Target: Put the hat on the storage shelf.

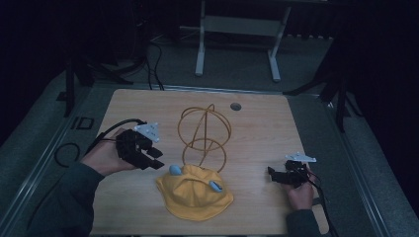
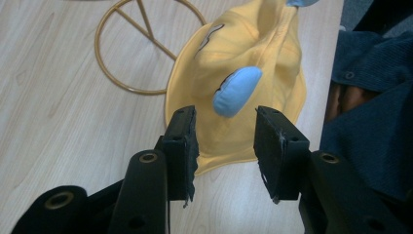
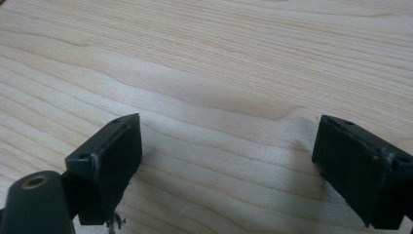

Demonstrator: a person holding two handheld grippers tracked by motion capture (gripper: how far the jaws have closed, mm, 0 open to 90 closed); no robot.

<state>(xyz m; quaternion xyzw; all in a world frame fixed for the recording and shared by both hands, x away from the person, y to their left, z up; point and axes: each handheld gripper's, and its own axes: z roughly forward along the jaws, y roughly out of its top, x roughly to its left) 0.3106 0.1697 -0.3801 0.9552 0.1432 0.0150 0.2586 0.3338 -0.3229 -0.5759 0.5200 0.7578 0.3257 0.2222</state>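
Table (image 1: pixel 257 128): pale wood. Near its front edge, a yellow hat (image 1: pixel 195 192), just before a wire stand (image 1: pixel 203 136). Soft, light, floppy by the look; best pinched at the brim or a blue ear (image 2: pixel 237 90). Left gripper (image 2: pixel 226 134) angled down just short of that ear, jaws apart, empty. Right gripper (image 3: pixel 226 146) low over bare wood, well apart from the hat, jaws wide.

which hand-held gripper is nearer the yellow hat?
Left. The left hand-held gripper hangs open by the yellow hat's left edge; the right hand-held gripper sits open, well apart to its right.
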